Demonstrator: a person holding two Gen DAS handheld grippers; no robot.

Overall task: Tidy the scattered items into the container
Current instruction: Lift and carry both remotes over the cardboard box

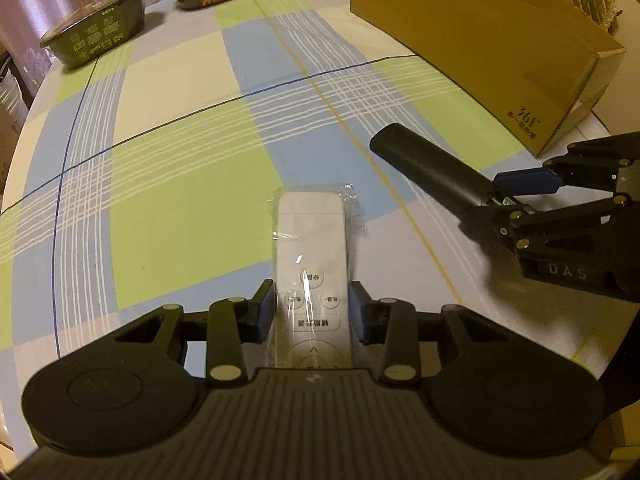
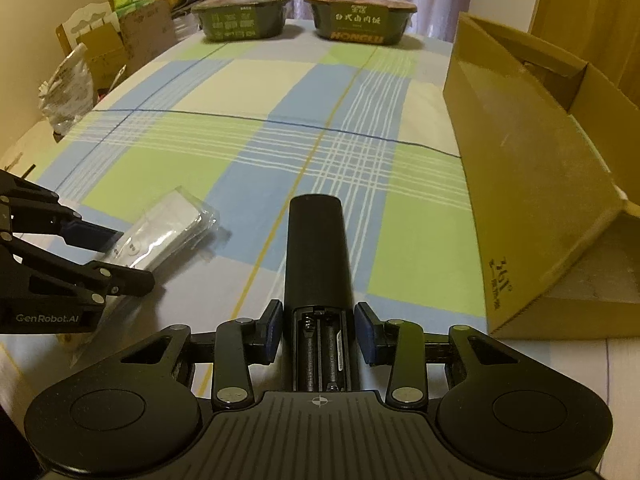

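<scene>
The left claw (image 1: 312, 308) pinches a white remote (image 1: 311, 256), still in its clear wrapper, between both blue pads (image 1: 264, 312). Its far end points toward the box (image 1: 480, 40) and appears to lie on the checked cloth (image 1: 168, 208) that covers the surface. The right claw (image 2: 318, 328) pinches a black remote (image 2: 316, 248) at its open battery bay, two cells showing. This remote is nearer the box than the white one and seems lifted off the cloth. The box, brown cardboard with its top open, stands at the right edge of the surface, just beyond the black remote. Two dark food bowls (image 2: 244, 16) sit side by side at the far end, well apart from the box.
</scene>
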